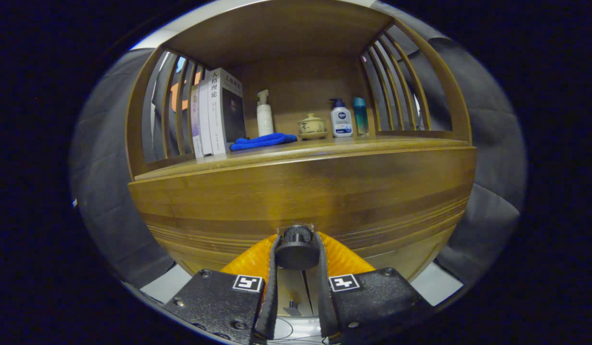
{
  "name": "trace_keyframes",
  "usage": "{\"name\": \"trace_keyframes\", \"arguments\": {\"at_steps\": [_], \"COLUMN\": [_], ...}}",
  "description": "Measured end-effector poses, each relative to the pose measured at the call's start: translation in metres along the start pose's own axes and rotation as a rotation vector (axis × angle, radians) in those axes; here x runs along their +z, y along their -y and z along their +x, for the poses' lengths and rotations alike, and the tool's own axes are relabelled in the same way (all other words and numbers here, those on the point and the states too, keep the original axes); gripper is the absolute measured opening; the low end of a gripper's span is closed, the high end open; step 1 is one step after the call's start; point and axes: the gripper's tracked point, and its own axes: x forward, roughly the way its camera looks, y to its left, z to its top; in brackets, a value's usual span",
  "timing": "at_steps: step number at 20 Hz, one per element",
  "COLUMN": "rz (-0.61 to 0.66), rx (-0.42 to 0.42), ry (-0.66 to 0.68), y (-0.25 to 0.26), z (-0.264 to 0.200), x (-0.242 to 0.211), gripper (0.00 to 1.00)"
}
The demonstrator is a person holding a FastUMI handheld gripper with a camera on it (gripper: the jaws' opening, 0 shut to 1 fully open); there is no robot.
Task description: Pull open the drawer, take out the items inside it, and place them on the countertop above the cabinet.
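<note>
**Knob gripped, drawer front shut**

With its fingers closed from both sides on the dark round knob (pixel 296 247), the gripper (pixel 296 249) clamps the drawer (pixel 300 191). Beyond them, on the countertop (pixel 324 146), stand books (pixel 219 112), a blue cloth (pixel 262 141) and bottles (pixel 341 118).

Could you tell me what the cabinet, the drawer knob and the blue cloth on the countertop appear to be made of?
The cabinet looks like varnished wood: brown grain bands with a soft sheen. The drawer knob, clamped between the gripper fingers, seems dark matte plastic or metal; I cannot tell which. The blue cloth looks like soft, crumpled fabric, possibly microfibre.
</note>
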Motion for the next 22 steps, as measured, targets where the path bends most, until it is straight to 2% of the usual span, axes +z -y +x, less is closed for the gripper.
{"name": "trace_keyframes", "arguments": {"at_steps": [22], "rz": [0.027], "rx": [-0.017], "ry": [0.012], "y": [0.000], "z": [-0.101], "x": [-0.031], "gripper": [0.37]}}
